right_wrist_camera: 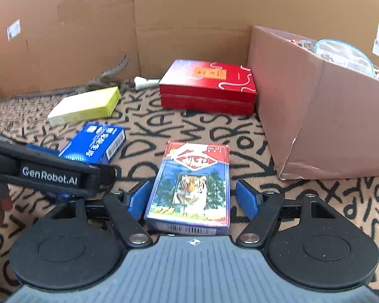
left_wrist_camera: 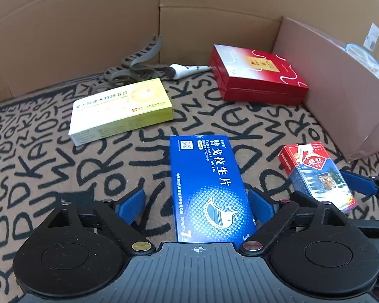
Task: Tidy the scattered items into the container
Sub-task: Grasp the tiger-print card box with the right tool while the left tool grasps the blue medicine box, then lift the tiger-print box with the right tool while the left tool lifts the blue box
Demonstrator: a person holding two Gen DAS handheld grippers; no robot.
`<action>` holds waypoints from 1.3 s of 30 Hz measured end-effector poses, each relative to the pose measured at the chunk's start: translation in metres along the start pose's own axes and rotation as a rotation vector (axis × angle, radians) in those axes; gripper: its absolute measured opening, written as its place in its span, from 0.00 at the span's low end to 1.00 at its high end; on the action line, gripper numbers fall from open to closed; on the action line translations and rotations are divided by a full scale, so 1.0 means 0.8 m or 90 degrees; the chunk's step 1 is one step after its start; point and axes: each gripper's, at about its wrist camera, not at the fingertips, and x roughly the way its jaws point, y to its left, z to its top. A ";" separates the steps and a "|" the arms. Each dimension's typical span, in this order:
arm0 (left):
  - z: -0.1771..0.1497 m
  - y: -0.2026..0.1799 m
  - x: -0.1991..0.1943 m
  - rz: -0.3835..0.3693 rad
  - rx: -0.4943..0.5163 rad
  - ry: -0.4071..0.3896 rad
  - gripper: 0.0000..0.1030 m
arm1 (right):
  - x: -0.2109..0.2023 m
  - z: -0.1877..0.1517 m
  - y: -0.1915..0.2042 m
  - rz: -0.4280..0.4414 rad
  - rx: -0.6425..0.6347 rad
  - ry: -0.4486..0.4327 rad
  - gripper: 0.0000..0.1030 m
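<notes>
Between my left tongs (left_wrist_camera: 197,203), spread wide, lies the blue box (left_wrist_camera: 207,189) on the patterned cloth (left_wrist_camera: 63,176), ungripped. My right tongs (right_wrist_camera: 190,198), equally wide, straddle the tiger pack (right_wrist_camera: 192,186); the carton (right_wrist_camera: 315,116) stands near right.

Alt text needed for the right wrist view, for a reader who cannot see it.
The open right hand-held gripper straddles a tiger-print card pack lying on a letter-patterned cloth. Beyond lie a blue box, a yellow box and a red box, with the cardboard container at right.
</notes>
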 end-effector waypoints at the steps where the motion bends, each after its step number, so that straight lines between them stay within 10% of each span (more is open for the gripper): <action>1: 0.001 -0.001 0.002 0.001 0.002 0.000 0.96 | 0.001 0.000 0.001 -0.001 -0.003 -0.002 0.76; 12: 0.008 -0.002 -0.004 0.036 0.022 -0.017 0.56 | 0.007 0.003 0.003 0.003 -0.020 -0.009 0.65; 39: 0.003 0.000 -0.006 0.021 0.019 -0.014 0.71 | 0.004 -0.004 -0.005 -0.015 0.011 0.001 0.92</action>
